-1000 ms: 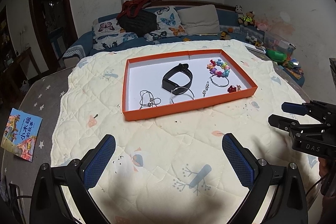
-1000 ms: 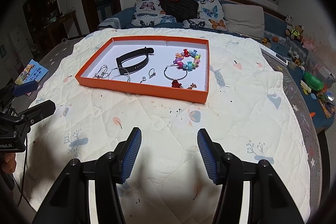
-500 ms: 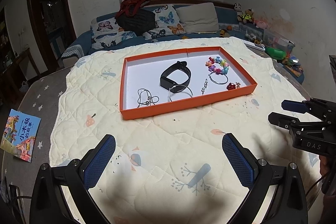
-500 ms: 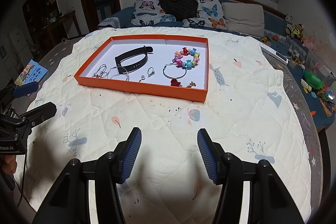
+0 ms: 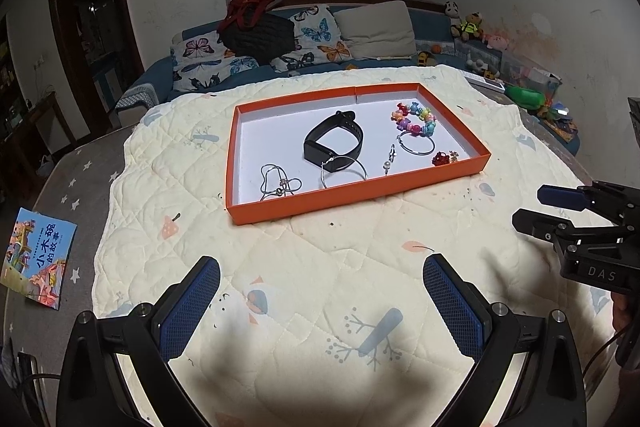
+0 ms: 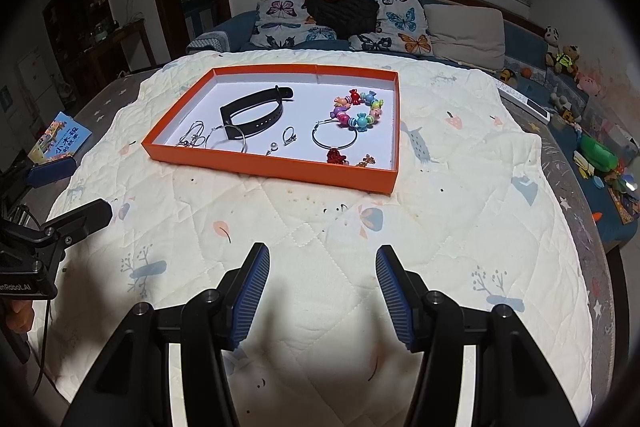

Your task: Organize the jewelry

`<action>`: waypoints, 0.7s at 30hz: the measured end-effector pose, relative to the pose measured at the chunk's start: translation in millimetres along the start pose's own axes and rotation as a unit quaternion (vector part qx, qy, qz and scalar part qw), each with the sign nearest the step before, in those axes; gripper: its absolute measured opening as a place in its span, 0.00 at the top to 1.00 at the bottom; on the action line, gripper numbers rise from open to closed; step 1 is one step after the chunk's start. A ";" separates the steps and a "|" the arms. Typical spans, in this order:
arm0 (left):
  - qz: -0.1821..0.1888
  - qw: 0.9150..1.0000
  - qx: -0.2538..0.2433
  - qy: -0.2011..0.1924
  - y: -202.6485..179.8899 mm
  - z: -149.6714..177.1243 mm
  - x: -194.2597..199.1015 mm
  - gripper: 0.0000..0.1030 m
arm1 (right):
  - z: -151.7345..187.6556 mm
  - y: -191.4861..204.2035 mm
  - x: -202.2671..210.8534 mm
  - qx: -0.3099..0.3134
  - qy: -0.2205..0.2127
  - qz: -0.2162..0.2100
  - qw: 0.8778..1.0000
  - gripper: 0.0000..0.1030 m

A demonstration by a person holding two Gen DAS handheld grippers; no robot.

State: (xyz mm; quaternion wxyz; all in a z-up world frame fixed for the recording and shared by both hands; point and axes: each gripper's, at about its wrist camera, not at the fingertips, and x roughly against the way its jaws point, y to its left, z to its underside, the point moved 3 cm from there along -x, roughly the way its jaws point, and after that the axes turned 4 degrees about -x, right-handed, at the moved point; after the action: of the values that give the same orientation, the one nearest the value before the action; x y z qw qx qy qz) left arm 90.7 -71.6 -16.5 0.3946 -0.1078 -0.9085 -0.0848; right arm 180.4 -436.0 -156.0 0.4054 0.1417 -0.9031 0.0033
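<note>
left gripper: jaws apart, empty, angled downward | right gripper: jaws apart, empty, angled downward

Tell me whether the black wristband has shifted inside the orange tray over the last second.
No. The black wristband keeps its place in the orange tray, its near end overlapping the silver hoop.

The counter, grey and star-patterned, is being covered by a cream quilt; an orange tray and a picture book are being carried.
</note>
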 end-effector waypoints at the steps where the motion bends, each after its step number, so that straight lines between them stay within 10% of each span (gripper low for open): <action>1: 0.000 1.000 0.000 0.000 -0.1 -0.1 -0.1 0.00 | -0.9 -0.6 -0.4 0.000 0.000 0.000 1.000 0.41; 21: -0.001 1.000 0.001 0.004 3.5 0.6 -3.7 0.00 | -0.2 2.2 0.0 0.002 0.003 -0.002 1.000 0.41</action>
State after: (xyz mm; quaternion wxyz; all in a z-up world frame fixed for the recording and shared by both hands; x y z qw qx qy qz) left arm 93.7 -68.7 -19.4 0.3982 -0.1064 -0.9071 -0.0848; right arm 180.0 -433.9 -155.6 0.4079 0.1441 -0.9016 0.0053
